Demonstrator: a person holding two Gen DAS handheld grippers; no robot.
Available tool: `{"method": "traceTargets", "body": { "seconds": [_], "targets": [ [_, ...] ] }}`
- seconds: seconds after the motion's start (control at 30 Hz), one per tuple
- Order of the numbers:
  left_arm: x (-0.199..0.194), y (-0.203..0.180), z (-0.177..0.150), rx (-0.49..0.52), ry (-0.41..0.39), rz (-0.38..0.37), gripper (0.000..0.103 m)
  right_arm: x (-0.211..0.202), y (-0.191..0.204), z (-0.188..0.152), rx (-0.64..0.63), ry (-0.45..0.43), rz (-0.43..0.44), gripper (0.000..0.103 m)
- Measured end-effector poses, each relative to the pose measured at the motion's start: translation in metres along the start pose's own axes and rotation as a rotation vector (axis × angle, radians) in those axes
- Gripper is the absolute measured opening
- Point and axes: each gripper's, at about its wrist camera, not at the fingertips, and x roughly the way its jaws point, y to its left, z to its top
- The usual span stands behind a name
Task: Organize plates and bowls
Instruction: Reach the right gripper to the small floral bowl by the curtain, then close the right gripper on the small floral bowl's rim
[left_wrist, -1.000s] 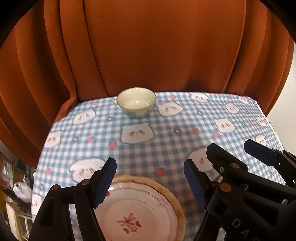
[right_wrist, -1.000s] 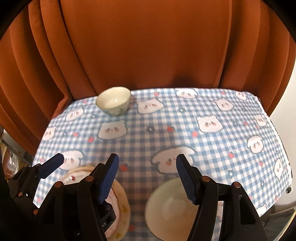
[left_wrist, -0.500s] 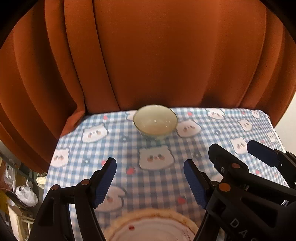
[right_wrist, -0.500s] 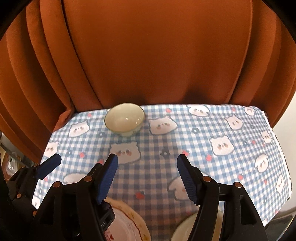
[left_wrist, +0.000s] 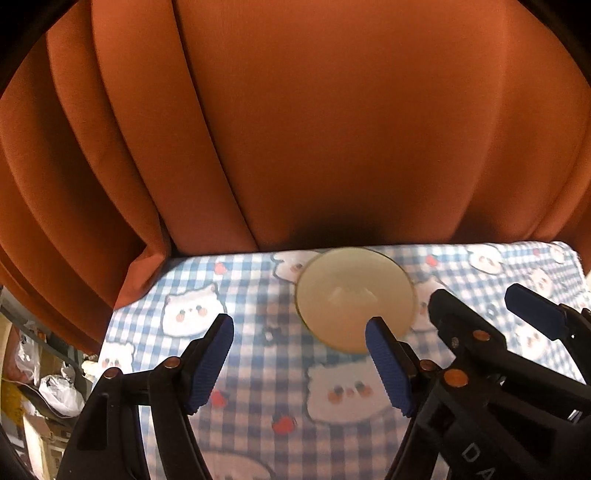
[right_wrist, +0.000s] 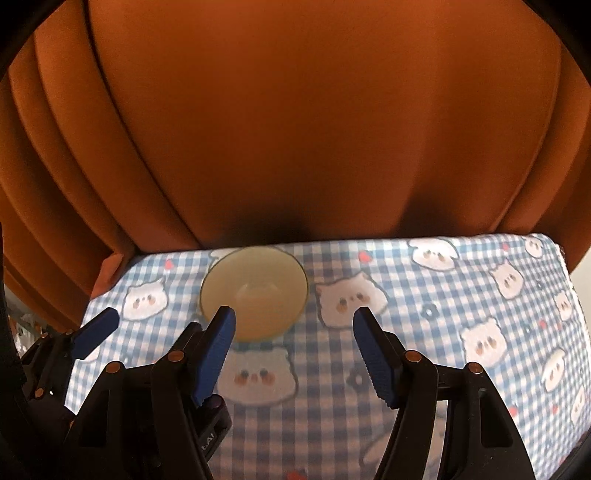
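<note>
Blue-padded left tongs (left_wrist: 299, 362) and right tongs (right_wrist: 293, 356) are both spread wide, holding and touching nothing. A cream bowl (left_wrist: 354, 297) sits upright at the far edge of the checked-cloth surface (right_wrist: 424, 332), beside the orange curtain (right_wrist: 295, 129). Since half a second ago both tongs have moved closer to the bowl, and the plate has left view.

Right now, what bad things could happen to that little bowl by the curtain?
1. The bowl sits near the table's far edge, right by the orange curtain. A push from a gripper might slide it off the back.
2. Both the left gripper and the right gripper point at it with jaws open and empty. They're side by side, so they may bump each other.
3. The checked tablecloth could bunch up and tip the bowl.
</note>
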Motion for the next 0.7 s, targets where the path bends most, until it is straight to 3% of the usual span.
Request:
{"method": "traceTargets", "body": {
  "seconds": [0.07, 0.27, 0.5, 0.7],
  "targets": [
    [0.013, 0.002, 0.005, -0.003, 0.006, 0.010, 0.076, 0.019, 0.002, 0.007, 0.007, 0.002, -0.003, 0.061],
    [0.057, 0.006, 0.012, -0.024, 0.041, 0.022, 0.073, 0.064, 0.007, 0.021, 0.001, 0.018, -0.017, 0.055],
    [0.093, 0.000, 0.014, -0.016, 0.069, 0.018, 0.061, 0.107, 0.002, 0.025, 0.014, 0.057, -0.019, 0.043],
    [0.118, -0.006, 0.012, -0.009, 0.117, 0.010, 0.042, 0.137, -0.004, 0.023, 0.020, 0.101, -0.011, 0.031]
  ]
}}
